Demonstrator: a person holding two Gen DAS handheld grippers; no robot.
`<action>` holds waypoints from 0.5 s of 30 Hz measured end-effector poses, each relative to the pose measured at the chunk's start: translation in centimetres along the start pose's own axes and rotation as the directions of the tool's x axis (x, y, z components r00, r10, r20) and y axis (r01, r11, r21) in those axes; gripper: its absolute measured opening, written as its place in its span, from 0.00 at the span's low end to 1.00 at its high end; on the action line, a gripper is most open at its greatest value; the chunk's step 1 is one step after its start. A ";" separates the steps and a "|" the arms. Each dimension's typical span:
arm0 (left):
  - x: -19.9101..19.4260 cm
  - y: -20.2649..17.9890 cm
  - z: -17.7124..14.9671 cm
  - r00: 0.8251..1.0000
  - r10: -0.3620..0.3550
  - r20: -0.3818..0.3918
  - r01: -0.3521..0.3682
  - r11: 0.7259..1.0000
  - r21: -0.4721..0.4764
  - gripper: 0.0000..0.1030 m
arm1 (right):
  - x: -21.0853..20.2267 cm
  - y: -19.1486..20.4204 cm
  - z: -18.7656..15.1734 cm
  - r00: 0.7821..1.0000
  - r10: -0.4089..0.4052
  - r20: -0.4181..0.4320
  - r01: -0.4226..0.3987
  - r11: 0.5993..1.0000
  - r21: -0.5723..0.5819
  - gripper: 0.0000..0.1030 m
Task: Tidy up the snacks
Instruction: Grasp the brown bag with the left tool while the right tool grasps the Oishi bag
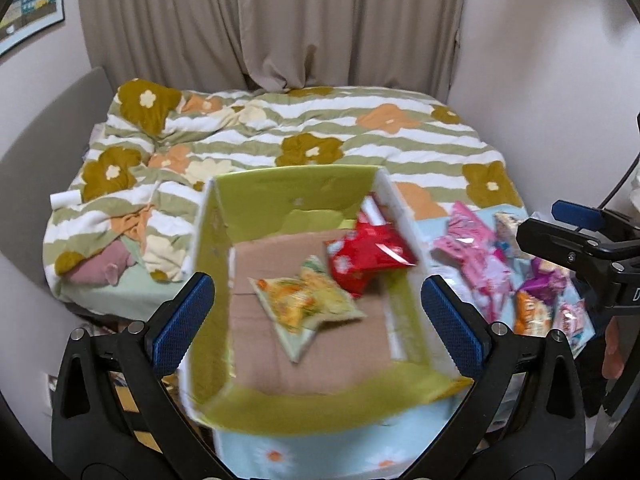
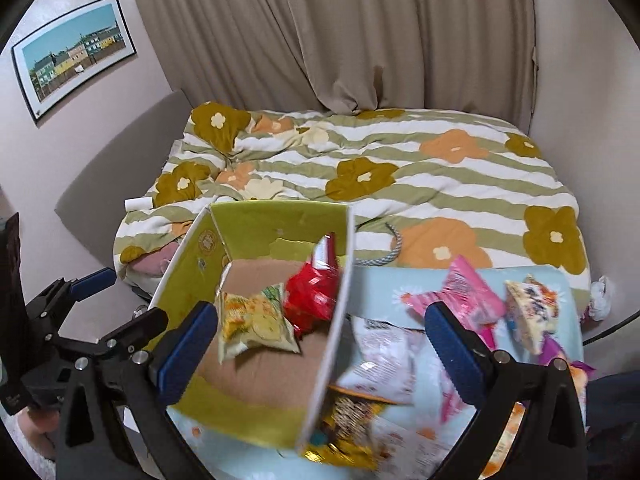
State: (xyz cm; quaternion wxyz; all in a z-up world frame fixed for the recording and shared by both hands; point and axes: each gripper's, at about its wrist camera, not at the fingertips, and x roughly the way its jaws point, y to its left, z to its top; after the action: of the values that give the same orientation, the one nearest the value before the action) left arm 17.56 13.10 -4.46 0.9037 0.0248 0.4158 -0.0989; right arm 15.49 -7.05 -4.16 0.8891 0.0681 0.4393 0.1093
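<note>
An open box with green inner walls (image 1: 288, 196) (image 2: 276, 222) stands on a light blue floral table. Inside lie a yellow-green snack bag (image 1: 308, 304) (image 2: 254, 320) and a red snack bag (image 1: 366, 254) (image 2: 314, 294). My left gripper (image 1: 316, 312) is open and empty above the box. My right gripper (image 2: 318, 340) is open and empty over the box's right wall; it also shows at the right edge of the left wrist view (image 1: 576, 232). Right of the box lie loose snacks: a pink bag (image 1: 472, 248) (image 2: 466, 296), a white bag (image 2: 384, 364) and a gold packet (image 2: 344, 428).
A bed with a green-striped flowered duvet (image 1: 320, 132) (image 2: 400, 168) lies behind the table. Beige curtains (image 1: 280, 20) hang at the back. A cream and blue bag (image 2: 532, 312) and orange and purple packets (image 1: 536, 300) lie at the table's right. A framed picture (image 2: 72, 56) hangs on the left wall.
</note>
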 end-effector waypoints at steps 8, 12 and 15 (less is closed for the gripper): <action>-2.2 -8.7 -2.9 0.999 -0.035 0.017 0.035 0.999 0.004 1.00 | -6.8 -7.1 -3.9 0.997 -0.063 0.048 0.064 0.998 -0.017 1.00; -2.6 -13.0 -4.5 0.998 -0.061 -0.004 0.062 0.998 0.011 1.00 | -9.3 -10.8 -6.2 0.996 -0.072 0.056 0.072 0.997 0.000 1.00; -2.5 -16.2 -5.6 0.997 -0.071 -0.025 0.071 0.997 0.024 1.00 | -10.8 -13.8 -7.5 0.996 -0.073 0.055 0.073 0.997 0.011 1.00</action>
State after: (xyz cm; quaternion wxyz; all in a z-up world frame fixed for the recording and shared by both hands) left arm 8.53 -1.62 -5.61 0.8941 0.0223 0.4262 -0.1357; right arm 5.04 -22.99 -3.40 0.9040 0.0588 0.4172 0.0729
